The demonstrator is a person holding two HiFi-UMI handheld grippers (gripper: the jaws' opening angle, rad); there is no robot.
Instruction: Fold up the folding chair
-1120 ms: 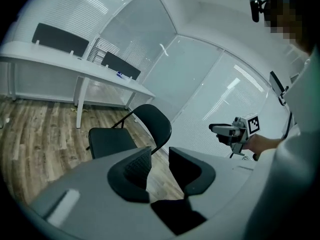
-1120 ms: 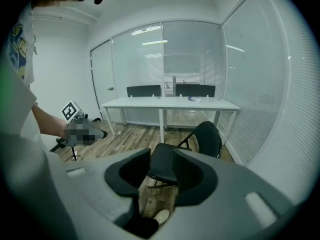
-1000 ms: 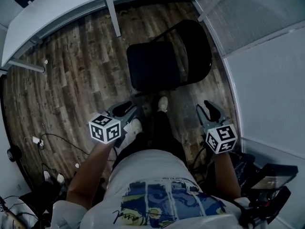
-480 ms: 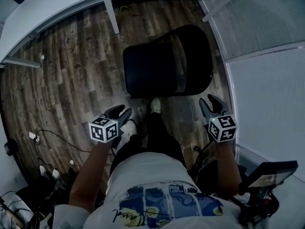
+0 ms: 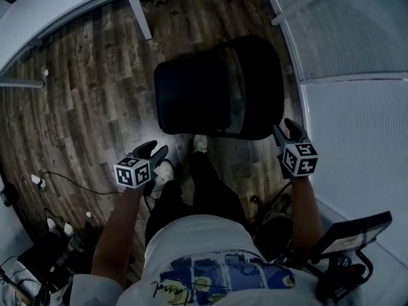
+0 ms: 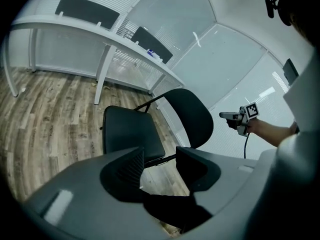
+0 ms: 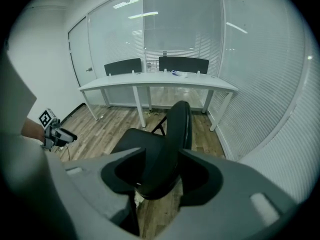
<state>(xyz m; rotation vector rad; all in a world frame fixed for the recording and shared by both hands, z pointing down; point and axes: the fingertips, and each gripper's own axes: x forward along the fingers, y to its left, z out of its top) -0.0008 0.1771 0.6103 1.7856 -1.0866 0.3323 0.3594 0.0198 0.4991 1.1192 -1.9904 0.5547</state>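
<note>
The folding chair stands unfolded on the wood-plank floor, between the long white worktop along the far wall and the person, with the blind-covered glass wall close on its right. It is all black: a squarish padded seat with rounded corners lying level, a rounded backrest rising on the side nearest the glass, and thin dark metal legs crossing beneath. The left claw hangs near the seat's front left corner, clear of it; its jaws have just been opening and stand moderately apart, with only floor and chair frame showing beyond the gap. The right claw sits just beside the backrest's near edge; its jaws have just been opening too and stand wide, the backrest seen edge-on in the gap, the pads not pressing on it.
</note>
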